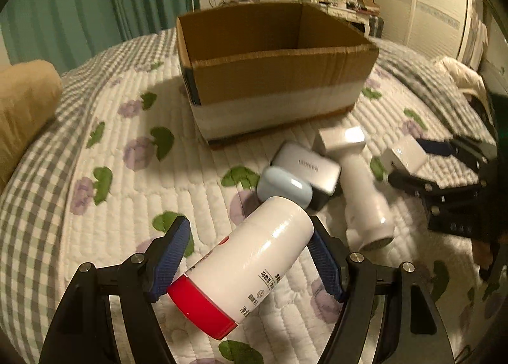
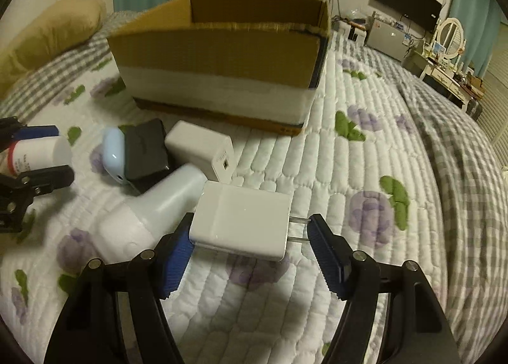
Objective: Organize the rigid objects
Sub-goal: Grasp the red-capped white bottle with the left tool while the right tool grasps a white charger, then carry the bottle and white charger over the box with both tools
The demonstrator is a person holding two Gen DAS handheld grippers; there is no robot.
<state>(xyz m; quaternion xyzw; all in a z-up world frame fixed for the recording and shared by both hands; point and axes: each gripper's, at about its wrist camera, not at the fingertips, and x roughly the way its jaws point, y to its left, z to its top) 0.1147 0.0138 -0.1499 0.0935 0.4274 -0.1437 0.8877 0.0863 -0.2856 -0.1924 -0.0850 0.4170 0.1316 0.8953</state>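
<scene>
My left gripper [image 1: 249, 245] is shut on a white bottle with a red cap [image 1: 241, 265], held tilted just above the quilt; it also shows in the right wrist view [image 2: 38, 151]. My right gripper [image 2: 250, 237] is shut on a white plug charger [image 2: 241, 221], its prongs against the right finger; the charger also shows in the left wrist view [image 1: 404, 154]. An open cardboard box [image 1: 273, 78] stands on the bed beyond both [image 2: 222, 56]. A white handheld device [image 1: 362, 192], a light blue case [image 1: 282, 188] and a grey case [image 1: 306, 167] lie between the grippers.
A second white charger block [image 2: 203, 148] and a black block [image 2: 146, 148] lie near the box. A tan pillow [image 1: 25, 103] sits at the left. The floral quilt [image 2: 365, 173] spreads to the right. A dresser with mirror and a TV stand far back.
</scene>
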